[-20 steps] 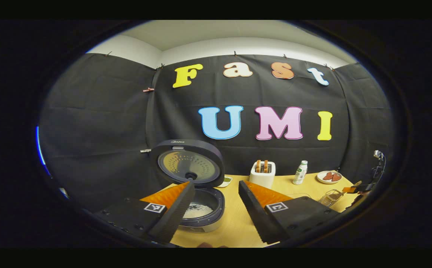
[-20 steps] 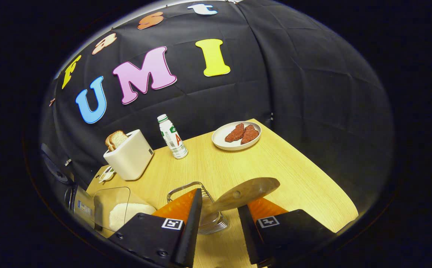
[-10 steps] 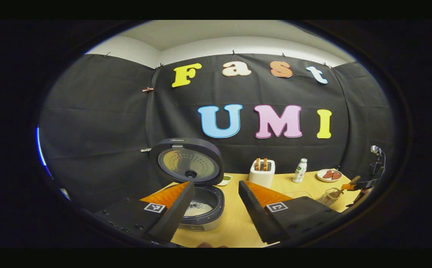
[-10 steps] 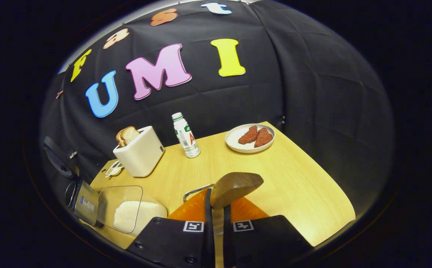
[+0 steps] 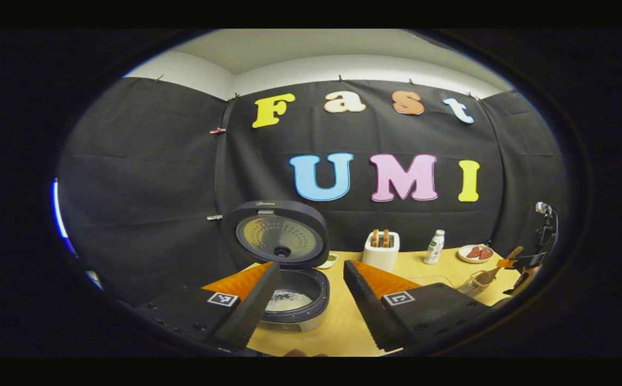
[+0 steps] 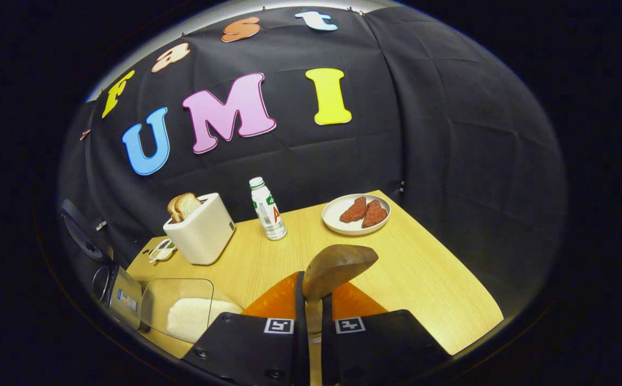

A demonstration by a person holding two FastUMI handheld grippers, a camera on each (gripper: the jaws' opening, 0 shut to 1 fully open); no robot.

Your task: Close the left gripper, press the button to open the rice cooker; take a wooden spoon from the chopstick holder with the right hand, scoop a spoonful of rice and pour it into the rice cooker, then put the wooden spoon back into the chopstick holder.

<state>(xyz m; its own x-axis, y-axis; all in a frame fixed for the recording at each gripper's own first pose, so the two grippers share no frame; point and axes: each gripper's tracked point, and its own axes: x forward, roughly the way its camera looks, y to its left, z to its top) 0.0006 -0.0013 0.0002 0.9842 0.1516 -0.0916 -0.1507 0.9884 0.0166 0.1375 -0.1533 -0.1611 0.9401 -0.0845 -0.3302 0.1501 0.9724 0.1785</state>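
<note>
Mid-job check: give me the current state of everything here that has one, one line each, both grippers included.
Rice cooker: lid up, rice in the pot.
Left gripper: open, holding nothing.
Right gripper: shut on the wooden spoon.
Chopstick holder: upright on the table.
Rice container: holds rice.
Toaster: bread slices sticking up.
Bottle: upright, capped.
Plate: two reddish pieces on it.

A staged kitchen booth: black cloth walls [image 6: 450, 134] surround a wooden desk [image 6: 423, 279] bearing a toaster [image 6: 201, 236], a rice cooker [image 5: 289, 268] and a plate of food [image 6: 356, 214].
</note>
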